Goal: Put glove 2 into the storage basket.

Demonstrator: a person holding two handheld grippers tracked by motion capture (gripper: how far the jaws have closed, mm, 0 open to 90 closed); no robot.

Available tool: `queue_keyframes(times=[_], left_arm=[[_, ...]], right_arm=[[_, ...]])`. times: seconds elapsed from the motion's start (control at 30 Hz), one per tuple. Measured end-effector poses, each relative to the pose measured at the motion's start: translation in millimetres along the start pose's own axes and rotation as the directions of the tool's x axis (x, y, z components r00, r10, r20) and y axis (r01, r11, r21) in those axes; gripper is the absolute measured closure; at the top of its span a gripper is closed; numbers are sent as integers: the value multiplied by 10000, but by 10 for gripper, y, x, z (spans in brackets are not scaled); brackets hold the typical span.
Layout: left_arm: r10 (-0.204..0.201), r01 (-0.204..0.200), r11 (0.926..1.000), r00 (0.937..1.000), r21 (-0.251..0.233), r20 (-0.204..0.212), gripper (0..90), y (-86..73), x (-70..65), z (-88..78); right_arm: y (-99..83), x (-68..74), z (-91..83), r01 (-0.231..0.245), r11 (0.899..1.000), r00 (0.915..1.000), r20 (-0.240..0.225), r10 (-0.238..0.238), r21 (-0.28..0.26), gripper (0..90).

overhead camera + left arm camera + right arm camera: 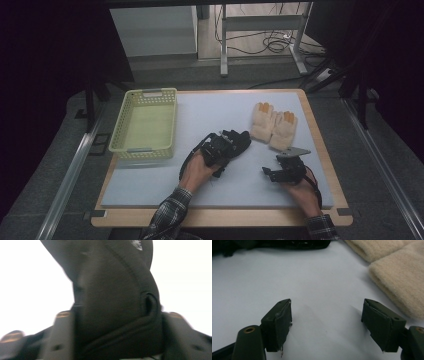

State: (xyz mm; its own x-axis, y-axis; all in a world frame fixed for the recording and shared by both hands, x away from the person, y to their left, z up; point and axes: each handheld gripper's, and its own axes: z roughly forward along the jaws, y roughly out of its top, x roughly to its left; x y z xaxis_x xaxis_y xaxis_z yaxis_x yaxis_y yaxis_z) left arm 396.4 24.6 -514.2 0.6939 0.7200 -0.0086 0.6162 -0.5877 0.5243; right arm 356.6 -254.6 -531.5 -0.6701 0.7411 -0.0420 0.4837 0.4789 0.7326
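Observation:
A black glove (239,139) lies near the middle of the white board, and my left gripper (222,148) is shut on its cuff end. In the left gripper view the black glove (112,290) is bunched between the two jaws of my left gripper (117,325), which press on it from both sides. A pair of beige gloves (274,126) with orange fingertips lies flat at the back right. My right gripper (270,173) rests low over the board at the front right. Its jaws stand open in the right gripper view (327,308), nothing between them, and the beige gloves (397,277) lie just beyond.
A pale green slotted basket (118,131) stands at the board's left side with nothing in it. The white board (150,185) lies on a wooden table whose edges (220,218) show around it. Desk legs and cables stand on the floor behind.

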Motion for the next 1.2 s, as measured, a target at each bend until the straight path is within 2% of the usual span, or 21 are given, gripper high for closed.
queue_keyframes(times=[0.13, 0.3, 0.43, 0.57, 0.8, 0.97, 1.2], left_arm=[[-40, 40, 10000, 10000, 40, -60, 658, 13, 28, -6], [-477, 480, 9987, 9986, -159, 212, 695, 20, 113, -60], [-817, 811, 9961, 9965, -341, -157, 695, 44, 191, -183], [-866, 853, 9955, 9958, -418, -310, 691, 70, 273, -331], [-1281, 1236, 9893, 9901, -776, -567, 685, 148, 416, -574], [-1339, 1270, 9885, 9872, -816, -861, 681, 198, 508, -713], [-1597, 1484, 9841, 9797, -971, -1210, 680, 210, 651, -896]], right_arm=[[0, 0, 0, 4, 10000, 10000, 4, -4, -3, 237], [-1, 0, 0, 4, 10000, 10000, 4, -4, -5, 238], [-1, -1, 0, 5, 10000, 10000, -1, -5, -11, 238], [-1, 0, -1, 3, 10000, 10000, 1, -3, -13, 238], [-2, 0, -1, 23, 10000, 10000, 16, -23, -19, 237], [-1, 2, -3, 30, 10000, 10000, 35, -30, 2, 237], [-2, 1, -2, 56, 10000, 10000, 44, -55, -7, 237]])
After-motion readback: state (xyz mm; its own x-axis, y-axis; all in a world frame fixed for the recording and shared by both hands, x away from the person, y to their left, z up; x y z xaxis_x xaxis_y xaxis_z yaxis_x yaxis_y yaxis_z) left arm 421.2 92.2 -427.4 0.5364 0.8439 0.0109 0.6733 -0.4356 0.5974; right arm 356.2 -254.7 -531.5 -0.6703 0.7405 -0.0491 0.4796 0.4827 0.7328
